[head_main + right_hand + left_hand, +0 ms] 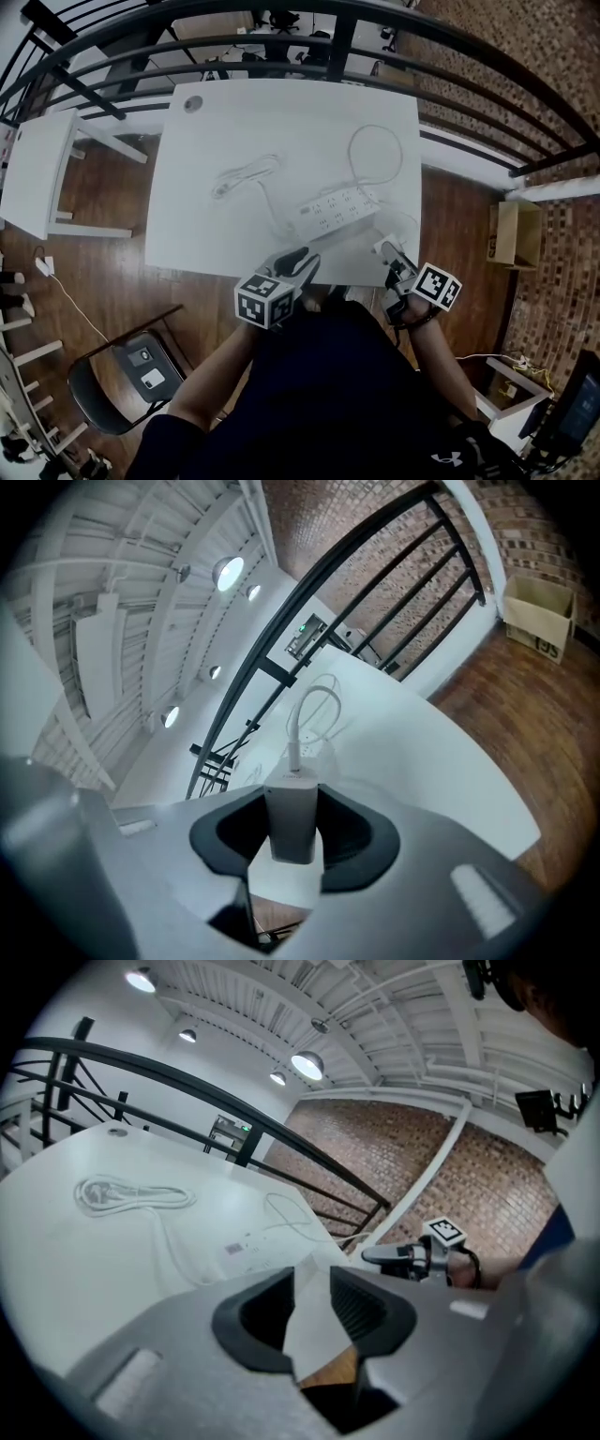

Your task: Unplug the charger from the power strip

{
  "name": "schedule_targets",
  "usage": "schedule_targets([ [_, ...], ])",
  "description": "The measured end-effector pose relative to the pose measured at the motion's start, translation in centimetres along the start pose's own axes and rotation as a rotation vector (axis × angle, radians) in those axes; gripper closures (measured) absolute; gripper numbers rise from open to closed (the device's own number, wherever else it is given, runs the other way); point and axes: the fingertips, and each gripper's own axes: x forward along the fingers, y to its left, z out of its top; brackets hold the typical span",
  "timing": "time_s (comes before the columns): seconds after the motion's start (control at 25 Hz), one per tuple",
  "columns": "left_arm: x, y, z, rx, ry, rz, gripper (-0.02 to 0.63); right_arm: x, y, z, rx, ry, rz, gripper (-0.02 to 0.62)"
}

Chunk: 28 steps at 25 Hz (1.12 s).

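Note:
The white power strip (337,208) lies on the white table (234,122), right of centre; it also shows faintly in the left gripper view (242,1246). Its coiled cord (246,176) (127,1194) rests to the left. My right gripper (396,261) (293,834) hangs over the table's front edge, shut on the white charger block (386,249) (293,817). The block is clear of the strip. Its thin white cable (375,155) (314,714) loops back across the table. My left gripper (295,261) (312,1305) is at the front edge too, open with nothing between its jaws.
A black railing (375,28) curves behind the table. A small white side table (37,169) stands at the left and a dark chair (131,375) at the lower left. A cardboard box (516,234) (539,616) sits on the wooden floor at the right.

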Motion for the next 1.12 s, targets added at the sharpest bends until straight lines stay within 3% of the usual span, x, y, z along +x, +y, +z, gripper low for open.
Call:
schedule_targets([
  [0.4,0.1,0.0,-0.2,-0.013,0.006,0.005,0.486,0.9,-2.4,-2.5,-0.001,0.072,-0.040,0.453],
  [0.88,-0.7,1.0,-0.2,-0.015,0.003,0.012,0.489,1.4,-5.0,-4.3,-0.065,0.131,-0.151,0.453],
  [1.12,-0.9,1.5,-0.1,0.030,0.016,0.030,0.491,1.7,-5.2,-4.2,-0.113,0.115,-0.170,0.451],
])
